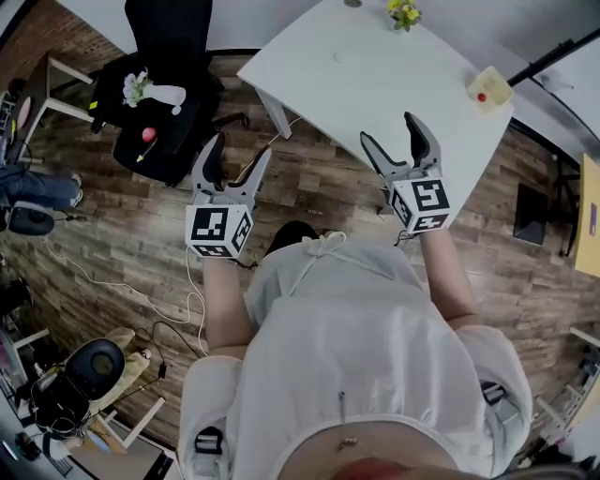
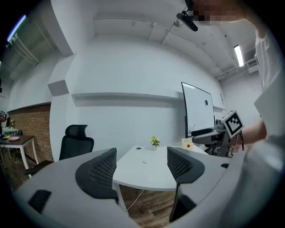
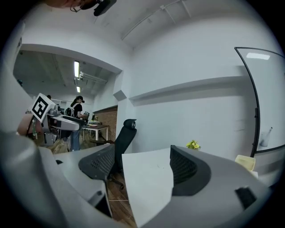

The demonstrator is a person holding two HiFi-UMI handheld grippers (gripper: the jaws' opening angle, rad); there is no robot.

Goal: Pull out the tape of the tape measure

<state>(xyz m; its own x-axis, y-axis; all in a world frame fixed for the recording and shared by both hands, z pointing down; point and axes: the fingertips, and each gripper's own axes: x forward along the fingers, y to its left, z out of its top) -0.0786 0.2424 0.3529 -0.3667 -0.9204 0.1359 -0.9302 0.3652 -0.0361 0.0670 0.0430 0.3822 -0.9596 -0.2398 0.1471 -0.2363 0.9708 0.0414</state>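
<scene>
Both grippers are up in front of me, short of the near edge of the white table (image 1: 356, 75) and over the wooden floor (image 1: 309, 178), neither touching anything. The left gripper (image 1: 239, 150) hangs off the table's left corner. Its own view shows the jaws spread wide with only the tabletop beyond them. The right gripper (image 1: 390, 131) hangs just off the table's near edge, jaws equally wide apart and nothing between them.

The tape measure (image 1: 489, 89), a pale yellow case with a red button, sits on the table close to its right-hand corner, well apart from both grippers. I can see no tape drawn out of it. A small potted plant (image 1: 404, 13) stands at the table's far side. A black office chair (image 1: 164, 56) stands off the table's left side with a few small items on its seat.
</scene>
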